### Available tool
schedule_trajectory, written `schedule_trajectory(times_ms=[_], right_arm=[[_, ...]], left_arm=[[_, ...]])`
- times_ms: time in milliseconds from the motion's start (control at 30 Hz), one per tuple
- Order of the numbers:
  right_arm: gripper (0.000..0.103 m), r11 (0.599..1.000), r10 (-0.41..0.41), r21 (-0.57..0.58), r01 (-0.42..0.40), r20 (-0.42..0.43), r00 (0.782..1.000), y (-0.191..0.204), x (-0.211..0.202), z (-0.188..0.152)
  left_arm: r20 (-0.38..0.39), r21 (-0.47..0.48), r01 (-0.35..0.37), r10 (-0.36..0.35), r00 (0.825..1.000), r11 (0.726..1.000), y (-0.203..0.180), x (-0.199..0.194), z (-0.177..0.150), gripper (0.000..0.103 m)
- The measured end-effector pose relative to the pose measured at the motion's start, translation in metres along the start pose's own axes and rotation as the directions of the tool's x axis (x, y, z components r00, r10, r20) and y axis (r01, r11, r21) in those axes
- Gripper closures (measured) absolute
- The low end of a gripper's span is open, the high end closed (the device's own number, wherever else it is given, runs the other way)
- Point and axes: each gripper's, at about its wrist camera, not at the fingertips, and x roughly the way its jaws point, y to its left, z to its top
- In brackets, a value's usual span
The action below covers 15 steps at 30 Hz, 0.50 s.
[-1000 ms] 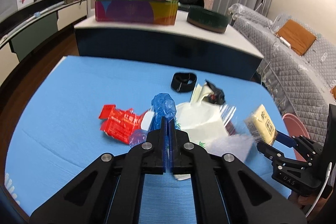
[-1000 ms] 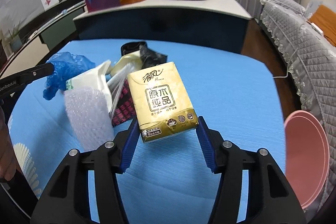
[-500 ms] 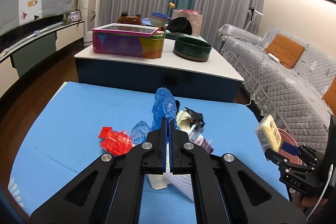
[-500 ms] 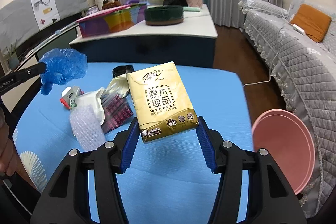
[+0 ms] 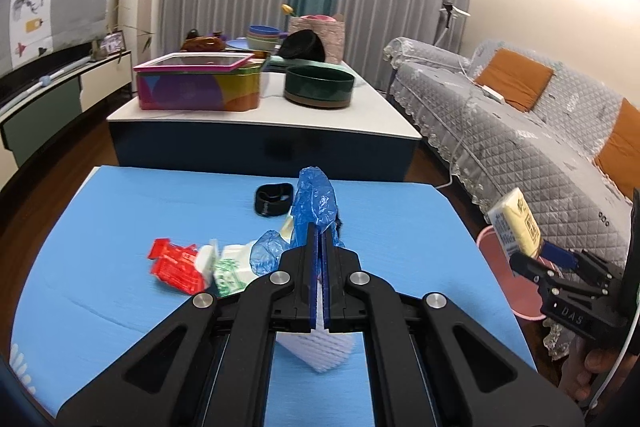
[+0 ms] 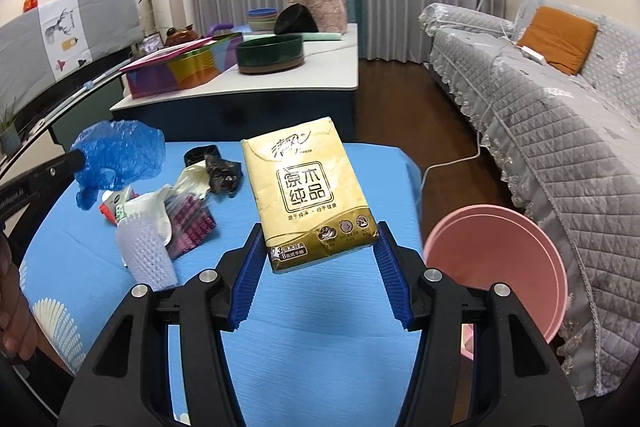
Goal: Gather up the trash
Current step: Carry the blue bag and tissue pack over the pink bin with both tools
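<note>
Now, left gripper (image 5: 319, 239) pinching blue bag (image 5: 314, 199), right gripper (image 6: 320, 243) clamping tissue pack (image 6: 310, 193)

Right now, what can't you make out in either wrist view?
- Pink bin: inside not visible; right wrist view cuts its base behind the right gripper; left wrist view hides most of it.
- Trash pile: near part hidden by the left gripper in left wrist view.
- Blue plastic bag: pinched end hidden between the fingers.
- Tissue pack: small print unreadable.
</note>
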Motion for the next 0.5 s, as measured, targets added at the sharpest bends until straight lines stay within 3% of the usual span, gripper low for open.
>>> schedule_trajectory(times_ms=[500], right_arm=[[0.048, 0.998, -0.037, 0.049, 0.035, 0.029, 0.999, -0.028, -0.017, 0.000]], left_arm=[[-0.011, 0.045, 0.037, -0.036, 0.999, 0.998, -0.031, 0.007, -0.002, 0.102]])
